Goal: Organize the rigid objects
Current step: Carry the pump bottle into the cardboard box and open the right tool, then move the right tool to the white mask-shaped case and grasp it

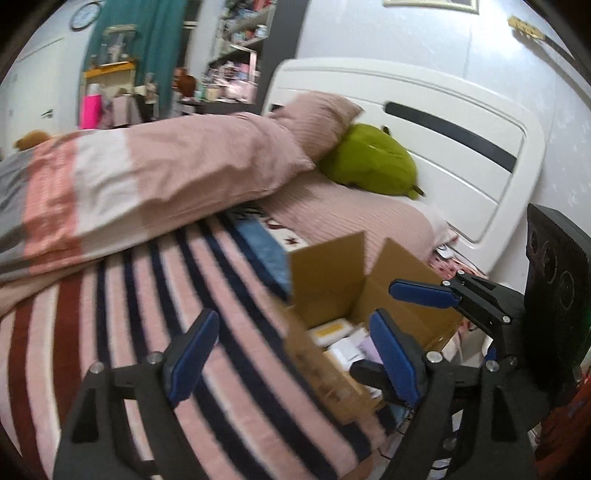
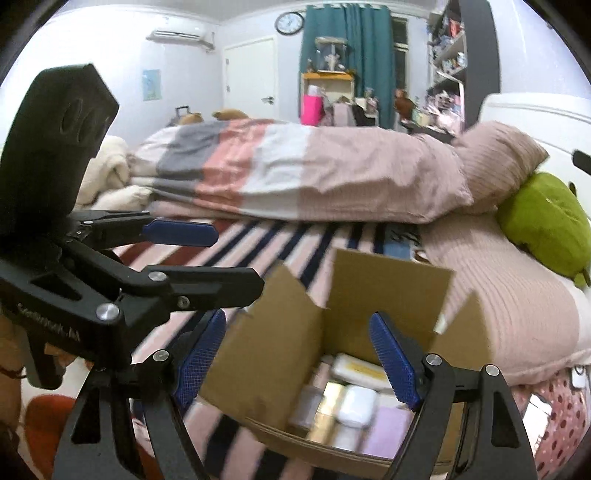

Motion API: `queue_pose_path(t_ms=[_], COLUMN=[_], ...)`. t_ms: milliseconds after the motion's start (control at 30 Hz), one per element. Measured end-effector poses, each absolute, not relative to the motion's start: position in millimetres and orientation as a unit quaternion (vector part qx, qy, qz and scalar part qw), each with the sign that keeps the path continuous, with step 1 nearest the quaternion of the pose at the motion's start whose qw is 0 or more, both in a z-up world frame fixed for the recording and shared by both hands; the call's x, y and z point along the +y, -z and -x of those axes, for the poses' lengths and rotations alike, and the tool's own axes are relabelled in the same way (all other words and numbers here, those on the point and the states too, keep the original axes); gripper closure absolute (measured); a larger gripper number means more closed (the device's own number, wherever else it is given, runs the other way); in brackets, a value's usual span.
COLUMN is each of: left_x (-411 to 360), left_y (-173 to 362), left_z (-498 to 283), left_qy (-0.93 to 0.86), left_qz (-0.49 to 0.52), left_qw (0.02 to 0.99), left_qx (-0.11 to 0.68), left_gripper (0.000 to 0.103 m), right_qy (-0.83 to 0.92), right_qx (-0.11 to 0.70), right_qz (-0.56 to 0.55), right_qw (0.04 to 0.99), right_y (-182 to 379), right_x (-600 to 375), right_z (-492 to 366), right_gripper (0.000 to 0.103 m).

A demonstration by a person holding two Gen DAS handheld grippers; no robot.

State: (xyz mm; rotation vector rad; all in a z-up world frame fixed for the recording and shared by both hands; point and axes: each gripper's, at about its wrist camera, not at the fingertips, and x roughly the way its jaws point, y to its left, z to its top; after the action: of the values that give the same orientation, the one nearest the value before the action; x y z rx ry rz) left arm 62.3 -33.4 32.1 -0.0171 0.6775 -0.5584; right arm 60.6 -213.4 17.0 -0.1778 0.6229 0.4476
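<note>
- Cardboard box (image 2: 369, 295), flaps up, on striped blanket (image 1: 147, 314); flat packets inside blurred
- left gripper (image 1: 291, 354) spread, empty; right gripper (image 2: 295, 362) likewise

Beyond the fingers, pale walls enclose a bed (image 2: 332, 177) with a white headboard (image 1: 424, 122), teal curtains (image 2: 347, 55), a white door (image 2: 251, 74) and cluttered shelves (image 2: 447, 55).

This is a home bedroom: a bed (image 2: 332, 236) with a striped blanket, folded duvet (image 2: 295, 173) and pillow (image 2: 502, 158) fills the view ahead of the tool. Beyond it stand teal curtains (image 2: 347, 55), a wall clock (image 2: 289, 23), an air conditioner (image 2: 177, 36) and cluttered shelves (image 2: 447, 55).
</note>
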Motion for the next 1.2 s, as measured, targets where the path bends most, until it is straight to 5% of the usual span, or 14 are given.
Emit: queue_pose_path(t_ms=[533,833,1200], left_x=[127.5,154.0,151.2], left_y=[46.4,113.1,134.5], left_z=[-43.1,-69.4,-83.5], left_qy=[0.15,0.151,0.156], left_qz=[0.046,0.071,0.072], left_qw=[0.934,0.92,0.914], left_qx=[0.322,0.355,0.366], left_gripper=[0.018,0.018,0.018], right_qy=[-0.313,-0.218,-0.104], right_qx=[0.363,0.432,0.428], right_qz=[0.131,0.114,0.113], right_qw=[0.868,0.868,0.891], right_y=[47.6,126.6,172.0], right_x=[-50.9,-45.0,-71.5], right_z=[-76.4,-140.2,-205.0], right_gripper=[0.025,0.025,0.025])
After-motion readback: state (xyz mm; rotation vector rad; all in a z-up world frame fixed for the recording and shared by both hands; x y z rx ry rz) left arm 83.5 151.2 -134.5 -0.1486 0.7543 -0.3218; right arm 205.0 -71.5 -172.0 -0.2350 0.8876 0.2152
